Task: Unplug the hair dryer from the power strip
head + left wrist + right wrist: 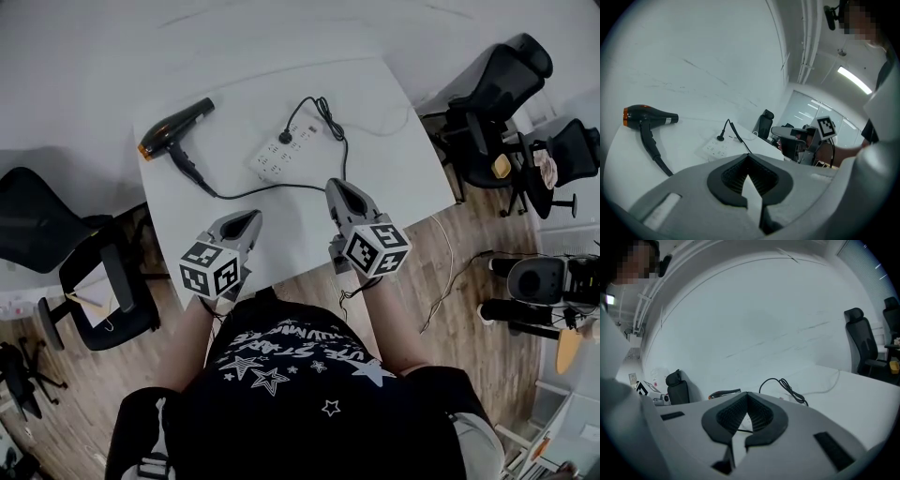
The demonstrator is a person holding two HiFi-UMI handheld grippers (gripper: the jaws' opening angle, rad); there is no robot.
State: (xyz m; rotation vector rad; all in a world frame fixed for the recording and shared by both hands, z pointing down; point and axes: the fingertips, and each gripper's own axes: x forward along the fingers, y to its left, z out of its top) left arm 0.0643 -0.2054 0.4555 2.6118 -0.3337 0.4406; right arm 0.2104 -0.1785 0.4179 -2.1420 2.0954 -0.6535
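Note:
A black hair dryer with an orange nozzle lies at the far left of the white table. Its black cord runs across the table and loops to a plug seated in the white power strip. My left gripper hovers over the near table edge, shut and empty. My right gripper is shut and empty too, a short way in front of the strip. The left gripper view shows the dryer, strip and plug ahead. In the right gripper view the jaws hide most of the strip; the coiled cord shows.
Black office chairs stand to the right and left of the table. The strip's thin white cable trails towards the table's right edge. Wooden floor lies below the near edge.

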